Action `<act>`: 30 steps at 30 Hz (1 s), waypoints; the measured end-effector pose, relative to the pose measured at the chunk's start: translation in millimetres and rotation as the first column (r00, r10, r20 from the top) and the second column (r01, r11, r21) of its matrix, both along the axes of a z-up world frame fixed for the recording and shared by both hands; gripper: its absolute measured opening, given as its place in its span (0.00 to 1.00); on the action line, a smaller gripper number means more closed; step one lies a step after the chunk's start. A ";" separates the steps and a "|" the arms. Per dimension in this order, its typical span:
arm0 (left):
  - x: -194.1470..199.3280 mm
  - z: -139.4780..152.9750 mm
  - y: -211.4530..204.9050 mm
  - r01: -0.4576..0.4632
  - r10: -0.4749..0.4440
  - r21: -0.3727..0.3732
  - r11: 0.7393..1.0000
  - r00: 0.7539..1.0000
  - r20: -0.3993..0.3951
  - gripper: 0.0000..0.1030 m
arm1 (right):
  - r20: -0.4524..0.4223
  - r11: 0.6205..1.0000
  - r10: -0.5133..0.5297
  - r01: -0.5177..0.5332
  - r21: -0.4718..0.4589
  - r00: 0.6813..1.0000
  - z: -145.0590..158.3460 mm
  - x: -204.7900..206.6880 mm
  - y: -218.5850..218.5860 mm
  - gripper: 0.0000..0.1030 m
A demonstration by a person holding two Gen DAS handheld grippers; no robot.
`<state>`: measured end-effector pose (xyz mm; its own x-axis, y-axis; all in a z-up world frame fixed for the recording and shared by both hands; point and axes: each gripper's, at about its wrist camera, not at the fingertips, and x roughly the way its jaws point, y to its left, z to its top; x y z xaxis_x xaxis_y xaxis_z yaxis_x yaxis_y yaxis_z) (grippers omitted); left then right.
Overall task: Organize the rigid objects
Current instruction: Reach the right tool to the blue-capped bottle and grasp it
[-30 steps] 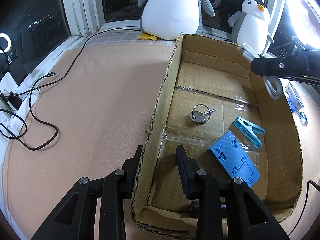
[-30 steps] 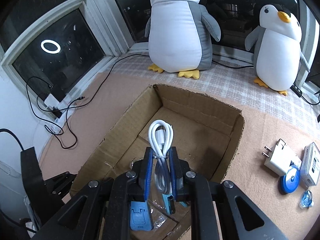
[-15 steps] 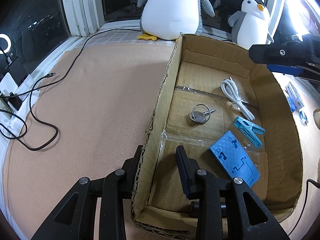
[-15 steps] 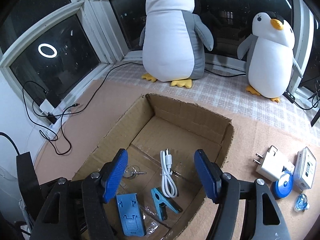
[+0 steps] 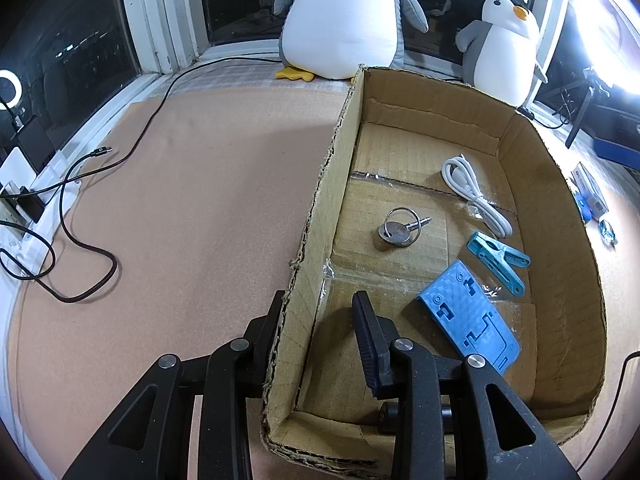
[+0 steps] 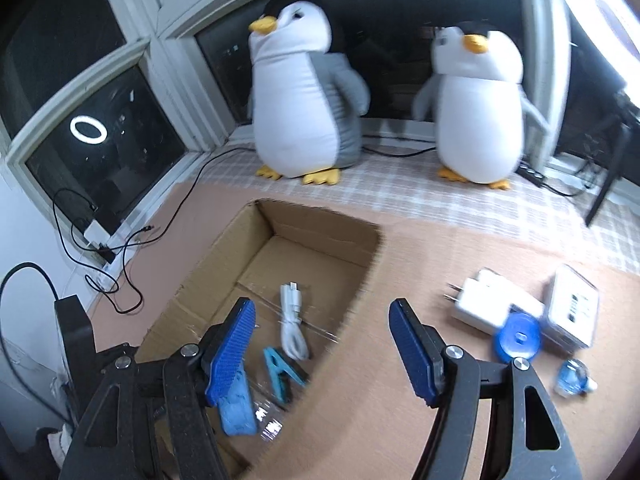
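Since half a second ago, the right claw [image 6: 322, 344] has been swung right, spread wide and empty. Left of it, the white cable [image 6: 293, 322] is seen in the box [image 6: 320, 236]. The box wall is straddled by the left claw [image 5: 318, 320], spread apart.

A white cable [image 5: 476, 196], key [image 5: 398, 228], blue clip [image 5: 498, 260] and blue stand [image 5: 470, 322] lie in the box [image 5: 556, 216]. A white plug [image 6: 486, 302] sits outside.

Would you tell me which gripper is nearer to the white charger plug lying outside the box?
The right gripper, open, hovers over the box's right wall with the charger plug just ahead. The left gripper straddles the cardboard box's opposite wall.
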<state>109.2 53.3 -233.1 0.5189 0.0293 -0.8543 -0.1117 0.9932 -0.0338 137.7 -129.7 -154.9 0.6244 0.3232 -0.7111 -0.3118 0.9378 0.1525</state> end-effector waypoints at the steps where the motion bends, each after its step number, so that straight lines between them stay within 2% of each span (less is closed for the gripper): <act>1: 0.0 -0.1 -0.3 0.001 -0.001 0.002 1.000 1.000 0.000 0.33 | 0.002 1.000 -0.013 0.013 0.001 1.000 1.2 -3.1 -9.2 0.64; 8: -0.4 0.2 -2.7 0.003 -0.003 0.013 1.000 1.000 -0.003 0.33 | -0.021 0.989 -0.146 0.145 -0.009 0.989 -5.4 -17.1 -90.0 0.64; 17: -0.1 0.4 -5.7 0.005 -0.005 0.028 1.000 1.000 -0.005 0.34 | -0.136 0.945 -0.310 0.320 0.062 0.941 -38.2 -6.9 -199.0 0.64; 21: -0.2 0.5 -5.7 0.006 -0.005 0.031 1.000 1.000 -0.006 0.34 | -0.159 0.933 -0.341 0.354 0.062 0.926 -49.8 -0.7 -219.8 0.64; 30: -0.3 0.6 -5.6 0.006 -0.006 0.035 0.999 1.000 -0.008 0.34 | -0.208 0.938 -0.320 0.340 0.071 0.924 -65.9 12.2 -228.3 0.64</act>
<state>108.9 47.7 -232.5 0.5125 0.0561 -0.8569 -0.1059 0.9944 0.0018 149.9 -358.0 -220.8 0.5646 0.2004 -0.8007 0.0570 0.9583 0.2801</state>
